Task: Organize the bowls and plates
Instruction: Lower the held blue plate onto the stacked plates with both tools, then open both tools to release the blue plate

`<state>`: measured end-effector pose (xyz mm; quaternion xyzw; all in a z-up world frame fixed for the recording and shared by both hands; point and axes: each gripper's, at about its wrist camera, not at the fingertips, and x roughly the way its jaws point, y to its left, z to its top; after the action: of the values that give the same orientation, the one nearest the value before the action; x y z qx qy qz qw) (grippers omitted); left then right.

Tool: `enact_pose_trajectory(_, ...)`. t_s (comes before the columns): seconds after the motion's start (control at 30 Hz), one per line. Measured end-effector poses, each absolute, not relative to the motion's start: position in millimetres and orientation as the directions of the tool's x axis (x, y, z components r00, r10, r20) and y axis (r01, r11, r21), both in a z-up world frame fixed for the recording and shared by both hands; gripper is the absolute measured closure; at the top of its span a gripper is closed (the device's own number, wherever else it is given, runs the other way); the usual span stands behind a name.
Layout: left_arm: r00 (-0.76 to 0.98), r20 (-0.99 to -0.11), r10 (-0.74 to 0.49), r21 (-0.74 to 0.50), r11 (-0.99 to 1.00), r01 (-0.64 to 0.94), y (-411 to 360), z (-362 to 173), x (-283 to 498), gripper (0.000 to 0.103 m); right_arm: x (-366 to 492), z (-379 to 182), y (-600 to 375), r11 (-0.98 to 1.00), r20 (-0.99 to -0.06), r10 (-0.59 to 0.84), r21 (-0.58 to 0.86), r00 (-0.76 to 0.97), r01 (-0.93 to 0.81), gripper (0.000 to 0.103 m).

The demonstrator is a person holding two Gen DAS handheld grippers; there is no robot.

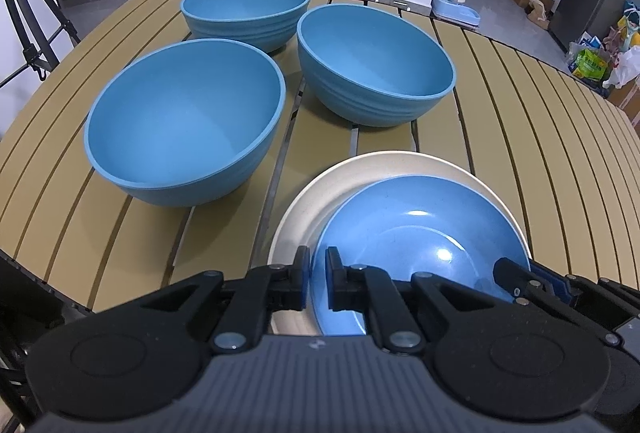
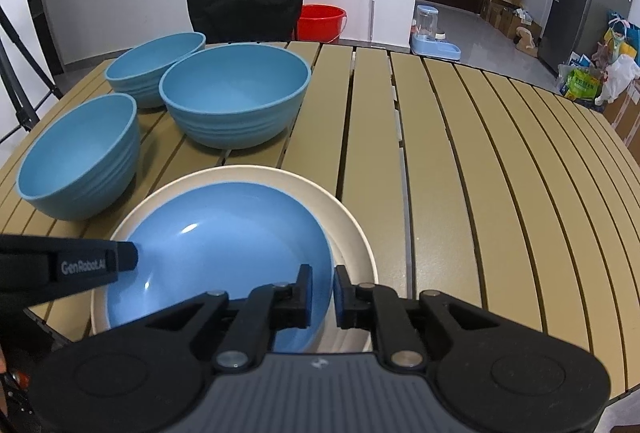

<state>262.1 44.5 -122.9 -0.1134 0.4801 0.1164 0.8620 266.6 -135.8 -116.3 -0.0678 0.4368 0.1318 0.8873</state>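
the left gripper [image 1: 317, 279], nearest the lens in the left wrist view, is seen nearly closed across the left rim of the glossy blue round plate [image 1: 420, 245], with the rim between its blue pads; whether the pads press it cannot be told. the right gripper [image 2: 322, 291] is set likewise across the plate's right rim, its jaws narrow with a slight gap beside the rim, so a firm hold cannot be confirmed there either. the blue plate is laid on the larger cream round plate [image 2: 352, 229], near the front edge of the tan slatted table [image 2: 460, 173]. the step in hand is judged to be the stacking of the plates, with the blue one set down and about to be let go. next, both jaws would need to be opened clear of the rim and drawn back without dragging the plate off centre. three matte blue ribbed bowls [image 1: 184, 121] [image 1: 376, 65] [image 1: 246, 9] stand unstacked beyond, close together. a black chair [image 2: 244, 5] and a red bucket [image 2: 322, 21] are seen behind the table, out of the way.
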Motion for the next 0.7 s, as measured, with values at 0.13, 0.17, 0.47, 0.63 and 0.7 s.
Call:
enact_pose_trajectory(0.13, 0.531, -0.843, 0.085, -0.094, 0.949, -0.302, 44.7, -118.1, 259.3, 0.094, 266.6, -114.1, -135.9, 0.957, -0.786, 0.178, -0.002, 0.592, -0.29, 0.089)
enact_pose_trajectory(0.17, 0.535, -0.841, 0.083, -0.098, 0.949, -0.3, 44.8, -116.1, 258.5, 0.093, 266.4, -113.2, -136.8, 0.957, -0.784, 0.183, 0.004, 0.593, -0.29, 0.087)
enact_pose_trajectory(0.47, 0.575, -0.813, 0.092, -0.101, 0.95, -0.294, 49.5, -97.4, 243.7, 0.073, 256.9, -101.0, -148.4, 0.961, -0.763, 0.212, 0.051, 0.61, -0.271, 0.054)
enact_pose_trajectory(0.63, 0.604, -0.791, 0.098, -0.107, 0.95, -0.294, 56.0, -85.6, 231.3, 0.058, 249.2, -91.4, -154.5, 0.961, -0.747, 0.231, 0.077, 0.623, -0.265, 0.028)
enact_pose_trajectory(0.7, 0.615, -0.781, 0.105, -0.106, 0.949, -0.296, 59.1, -80.8, 225.4, 0.048, 245.2, -87.8, -156.8, 0.96, -0.74, 0.243, 0.09, 0.627, -0.266, 0.018)
